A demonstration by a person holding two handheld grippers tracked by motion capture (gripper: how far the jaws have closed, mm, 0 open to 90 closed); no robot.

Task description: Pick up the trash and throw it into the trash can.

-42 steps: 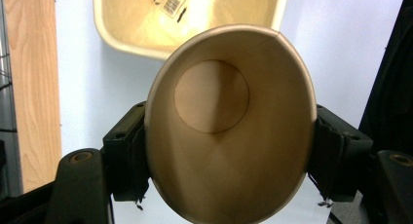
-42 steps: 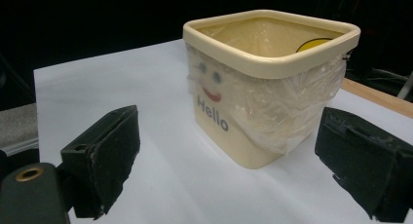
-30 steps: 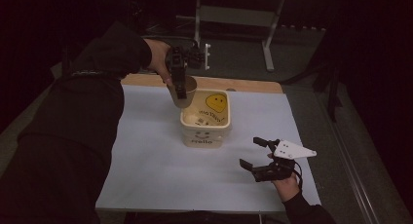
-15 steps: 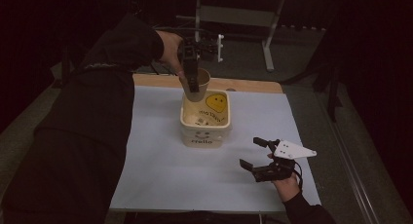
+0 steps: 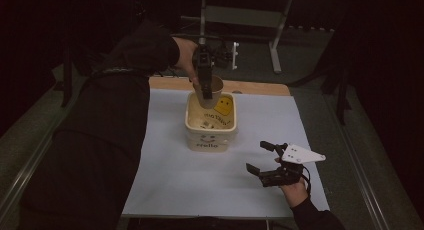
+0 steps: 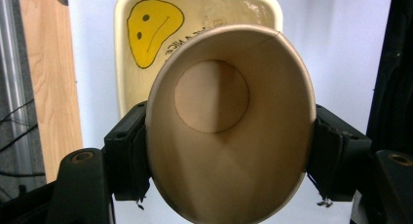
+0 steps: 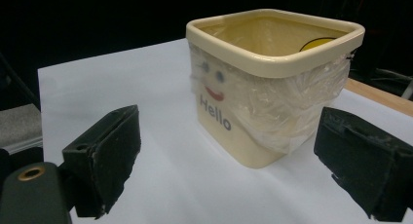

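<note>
Behind paper cup (image 6: 229,131), bin (image 6: 146,5) interior mostly hidden; L jaws clamp cup.

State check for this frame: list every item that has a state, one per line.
Paper cup: empty, tilted, clamped in the left hand-held gripper over the bin's far edge.
Cream bin: upright, open-topped, lined with clear plastic.
Left hand-held gripper: shut on the paper cup.
Right hand-held gripper: open, holding nothing, apart from the bin.

One paper cup (image 6: 229,131) – one cream bin (image 5: 210,121) – two claws: left (image 5: 204,72), right (image 5: 270,165).
</note>
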